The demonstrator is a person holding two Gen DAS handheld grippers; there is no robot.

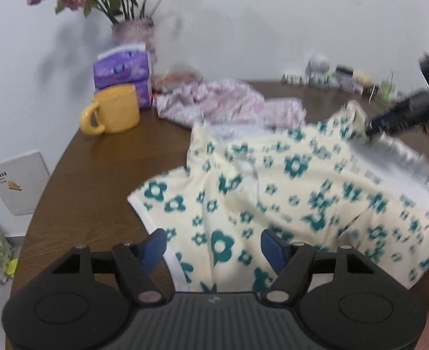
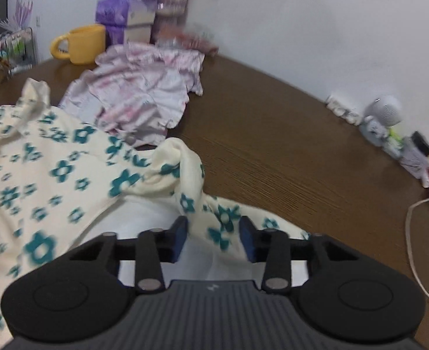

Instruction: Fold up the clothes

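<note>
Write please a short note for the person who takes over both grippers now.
Left gripper: open, over the near edge of the floral garment, holding nothing.
Right gripper: jaws apart, a bunched fold of the garment between them; grip not certain.
Pink garment: crumpled behind, beside the mug, untouched.
Done: no finished fold visible.
Left: flatten and fold the floral one, then the pink one.

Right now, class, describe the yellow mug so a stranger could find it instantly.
Start at the brown table, then go to its back corner by the white wall. The yellow mug stands in front of the purple tissue packs; nothing else there is plain yellow with a handle.
</note>
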